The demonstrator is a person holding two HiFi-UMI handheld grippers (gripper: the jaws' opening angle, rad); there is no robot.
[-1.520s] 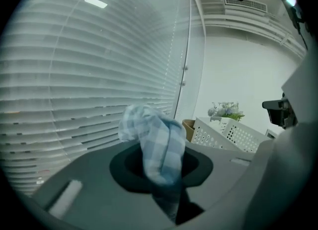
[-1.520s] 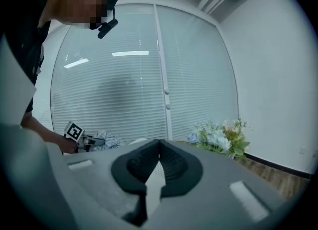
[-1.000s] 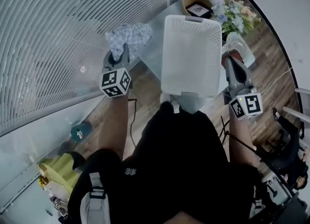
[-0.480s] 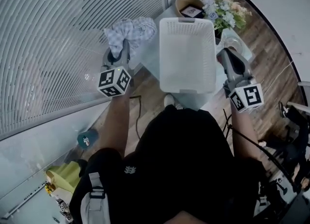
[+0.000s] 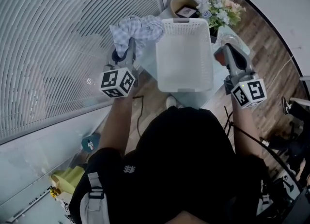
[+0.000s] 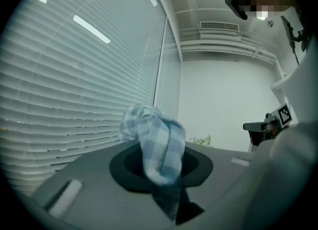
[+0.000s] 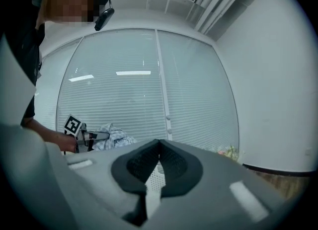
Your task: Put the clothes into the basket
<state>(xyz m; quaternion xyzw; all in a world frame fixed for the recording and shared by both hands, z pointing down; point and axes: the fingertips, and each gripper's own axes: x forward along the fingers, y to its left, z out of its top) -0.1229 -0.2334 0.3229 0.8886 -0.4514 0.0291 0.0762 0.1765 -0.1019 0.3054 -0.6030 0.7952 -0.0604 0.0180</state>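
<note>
A blue-and-white checked cloth hangs bunched from my left gripper, which is shut on it and holds it at the far-left corner of the white mesh basket. In the left gripper view the cloth rises out of the pinched jaws. My right gripper is beside the basket's right rim, and its tips meet. The basket's mesh shows through the gap behind the tips. I cannot tell whether the right gripper touches the basket.
The basket stands on a glass table beside a window wall with blinds. Behind it are a brown bowl holding a card and a bunch of flowers. A teal object lies on the wooden floor.
My left gripper has carried the cloth up and to the right, from beside the basket to its far-left corner. The right gripper keeps its place at the right rim.
</note>
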